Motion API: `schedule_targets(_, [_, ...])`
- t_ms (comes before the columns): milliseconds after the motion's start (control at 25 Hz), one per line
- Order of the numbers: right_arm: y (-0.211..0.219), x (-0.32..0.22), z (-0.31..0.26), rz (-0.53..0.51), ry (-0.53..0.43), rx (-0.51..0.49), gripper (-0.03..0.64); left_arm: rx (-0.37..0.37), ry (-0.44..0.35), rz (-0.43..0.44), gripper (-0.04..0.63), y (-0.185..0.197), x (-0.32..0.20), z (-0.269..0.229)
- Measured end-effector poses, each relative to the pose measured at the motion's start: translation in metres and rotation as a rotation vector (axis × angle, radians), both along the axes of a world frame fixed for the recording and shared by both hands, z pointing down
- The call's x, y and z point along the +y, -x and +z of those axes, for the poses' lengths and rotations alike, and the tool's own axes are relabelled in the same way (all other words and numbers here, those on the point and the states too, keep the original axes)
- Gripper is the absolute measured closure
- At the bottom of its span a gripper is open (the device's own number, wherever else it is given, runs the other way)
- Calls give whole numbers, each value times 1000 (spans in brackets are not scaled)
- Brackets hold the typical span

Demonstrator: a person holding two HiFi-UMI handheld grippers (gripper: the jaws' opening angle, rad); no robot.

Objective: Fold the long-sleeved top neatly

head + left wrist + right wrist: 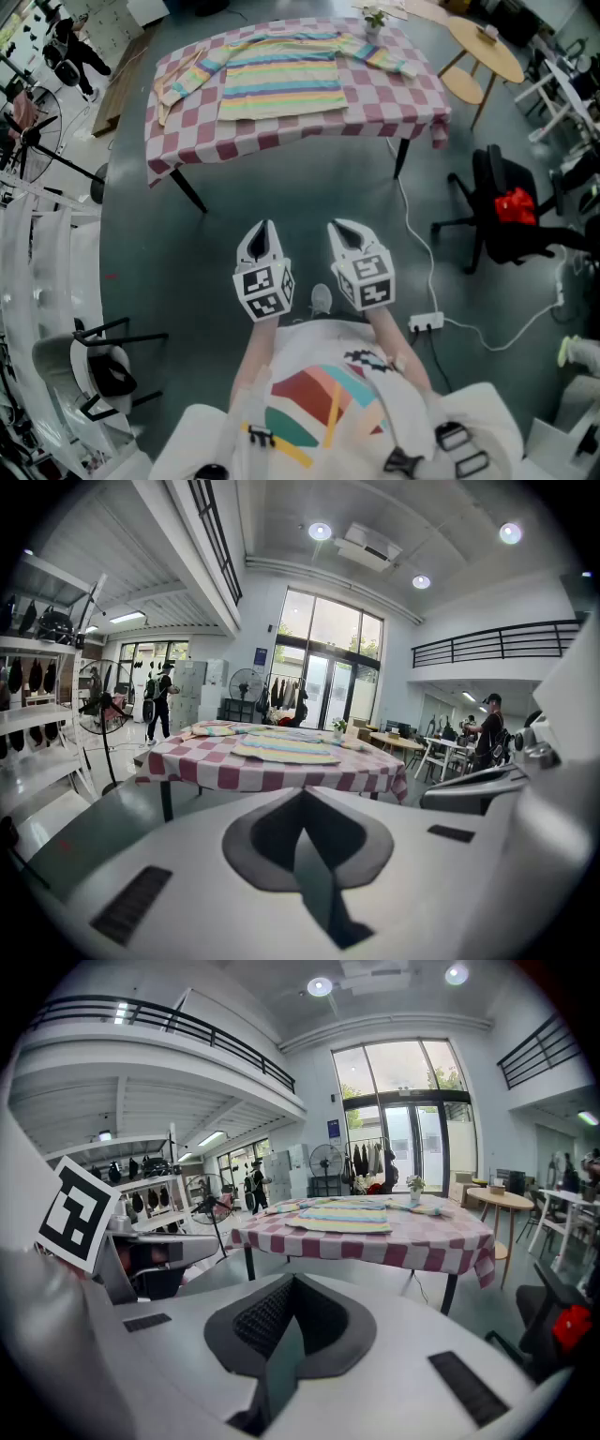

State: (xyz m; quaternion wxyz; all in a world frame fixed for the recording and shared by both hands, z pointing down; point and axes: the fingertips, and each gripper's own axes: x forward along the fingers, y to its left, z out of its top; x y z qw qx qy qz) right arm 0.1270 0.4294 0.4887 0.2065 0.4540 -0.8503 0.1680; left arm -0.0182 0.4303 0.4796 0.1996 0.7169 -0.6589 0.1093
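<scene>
Approach step; pastel-striped long-sleeved top [281, 80] spread on red-checked table [281, 141], well apart; left gripper [265, 227], right gripper [345, 228] closed, empty; next: step nearer, open jaws.

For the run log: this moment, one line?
fold: unstarted | top: flat on table | left gripper: shut, empty | right gripper: shut, empty

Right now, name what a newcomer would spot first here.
A pastel striped top lies spread flat on the red-checked table across the room. Nearer, the left claw and right claw hang side by side above the floor, both shut and empty. A red object sits on a black chair at right.
</scene>
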Motion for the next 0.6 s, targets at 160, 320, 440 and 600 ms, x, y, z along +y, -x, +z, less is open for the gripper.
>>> schedule_targets(160, [0,5,1,-18,6,10,612,10,3,-15,589,1,6,2])
schedule_targets(320, [1,8,0,-28,3,9,611,12,8,-17,589,1,11,5])
schedule_targets(440, [1,8,-1,-10,14,-28,611,10,7,-12,589,1,12,5])
schedule_targets(600, [-5,4,-10,51,-12,-91,609,19,-19,24,583,-4,12,0])
